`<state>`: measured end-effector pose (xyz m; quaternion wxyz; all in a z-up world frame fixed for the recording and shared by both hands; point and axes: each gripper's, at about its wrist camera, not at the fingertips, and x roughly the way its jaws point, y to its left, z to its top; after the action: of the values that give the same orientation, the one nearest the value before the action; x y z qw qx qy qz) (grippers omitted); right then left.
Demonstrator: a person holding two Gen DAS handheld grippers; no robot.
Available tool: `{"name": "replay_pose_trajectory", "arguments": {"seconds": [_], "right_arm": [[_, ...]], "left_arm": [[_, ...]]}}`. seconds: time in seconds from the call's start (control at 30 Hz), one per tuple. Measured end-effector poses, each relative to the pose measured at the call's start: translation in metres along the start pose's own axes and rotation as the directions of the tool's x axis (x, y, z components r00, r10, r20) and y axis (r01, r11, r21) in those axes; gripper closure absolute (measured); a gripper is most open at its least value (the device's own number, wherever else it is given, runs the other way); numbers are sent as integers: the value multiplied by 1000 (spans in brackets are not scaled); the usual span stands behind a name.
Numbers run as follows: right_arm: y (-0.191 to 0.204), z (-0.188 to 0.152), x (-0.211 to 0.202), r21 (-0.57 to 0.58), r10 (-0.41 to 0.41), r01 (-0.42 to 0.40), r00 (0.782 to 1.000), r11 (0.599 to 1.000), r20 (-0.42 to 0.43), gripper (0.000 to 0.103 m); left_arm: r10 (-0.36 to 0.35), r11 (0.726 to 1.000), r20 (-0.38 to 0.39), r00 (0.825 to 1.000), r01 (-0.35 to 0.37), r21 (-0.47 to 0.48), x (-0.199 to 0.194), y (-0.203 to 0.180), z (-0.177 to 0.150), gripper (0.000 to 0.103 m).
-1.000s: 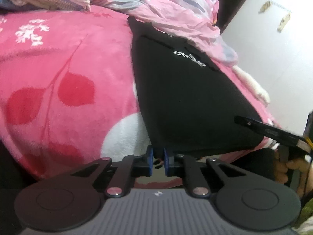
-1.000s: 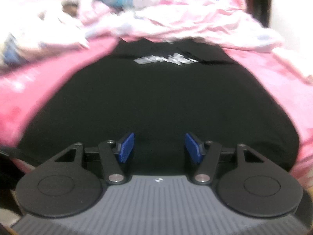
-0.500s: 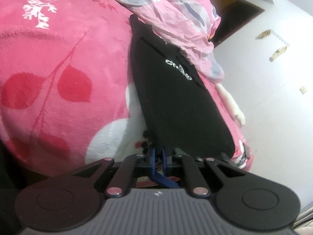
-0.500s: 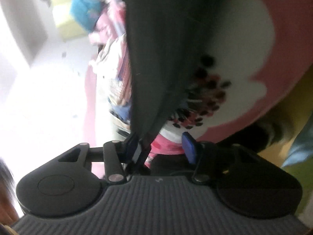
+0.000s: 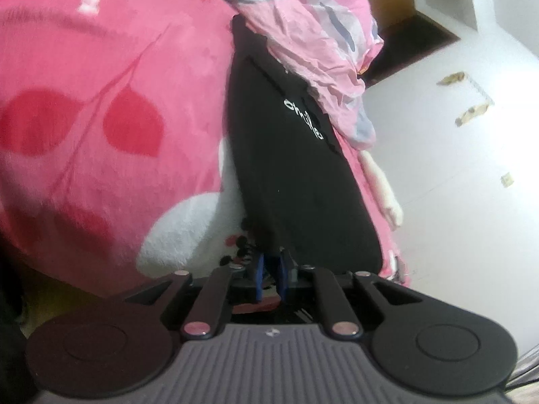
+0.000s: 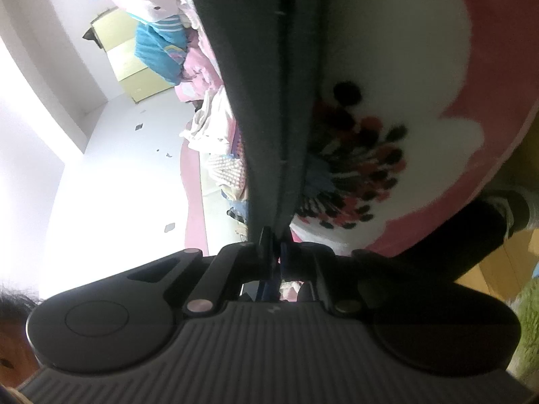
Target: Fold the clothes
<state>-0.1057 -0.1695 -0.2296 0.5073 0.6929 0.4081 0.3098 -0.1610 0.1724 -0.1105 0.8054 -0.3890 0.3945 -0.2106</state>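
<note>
A black garment (image 5: 296, 175) with white lettering lies stretched on the pink floral blanket (image 5: 101, 128). My left gripper (image 5: 271, 266) is shut on the garment's near hem, blue pads pressed together on the cloth. In the right wrist view, which is rolled sideways, the same black garment (image 6: 266, 101) hangs as a doubled edge running up from my right gripper (image 6: 274, 245). That gripper is shut on the hem too. The far end of the garment tucks under a crumpled pink quilt (image 5: 313, 33).
The pink blanket (image 6: 438, 67) with a white flower patch covers the bed; its edge drops off near both grippers. White wall (image 5: 454, 168) stands to the right. A heap of clothes (image 6: 215, 134) and a blue bundle (image 6: 161, 50) lie at the bed's far end.
My right gripper has rolled sideways and shut on the garment's hem; a second ago it stood open over the flat cloth. The left gripper stayed shut on the hem and dipped a little.
</note>
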Motion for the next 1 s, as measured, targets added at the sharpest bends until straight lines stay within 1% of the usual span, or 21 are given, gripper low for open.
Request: {"name": "replay_pose_trajectory", "arguments": {"seconds": [0.03, 0.07, 0.13, 0.2, 0.23, 0.33, 0.5, 0.6, 0.77, 0.9, 1.0], "right_arm": [[0, 0, 0, -2, 1, -1, 1000, 1000, 2, 101], [0, 0, 0, -2, 1, -1, 1000, 1000, 2, 101], [0, 0, 1, 0, -1, 1, 1000, 1000, 0, 101], [0, 0, 2, 0, -4, 4, 1000, 1000, -3, 101], [1, 0, 3, -1, -3, 3, 1000, 1000, -4, 101], [3, 0, 5, -7, 0, 0, 1000, 1000, -6, 101], [8, 0, 6, -15, 15, -15, 1000, 1000, -7, 101], [13, 0, 7, -21, 37, -37, 999, 999, -7, 101], [17, 0, 10, -21, 53, -53, 999, 998, -14, 101], [22, 1, 13, -20, 75, -76, 997, 997, -21, 102], [26, 4, 13, -17, 107, -107, 994, 994, -17, 102]], "left_arm": [[-5, 999, -3, 1000, 5, -31, 1, 4, 1, 70], [-11, 998, -1, 1000, 11, -59, 1, 7, 2, 61], [-24, 994, 13, 1000, 25, -103, 2, 13, 4, 59], [-39, 991, 21, 999, 41, -131, 4, 18, 7, 53], [-44, 989, 23, 999, 47, -143, 5, 20, 8, 52], [-41, 985, 19, 999, 44, -168, 14, 24, 12, 50], [-29, 983, 3, 1000, 29, -184, 32, 23, 16, 47], [-57, 973, -9, 998, 53, -225, 41, 26, 19, 47], [-105, 959, -15, 994, 97, -267, 54, 25, 21, 48], [-120, 954, -26, 992, 108, -279, 62, 26, 22, 48], [-141, 944, -23, 990, 127, -305, 65, 28, 21, 48]]}}
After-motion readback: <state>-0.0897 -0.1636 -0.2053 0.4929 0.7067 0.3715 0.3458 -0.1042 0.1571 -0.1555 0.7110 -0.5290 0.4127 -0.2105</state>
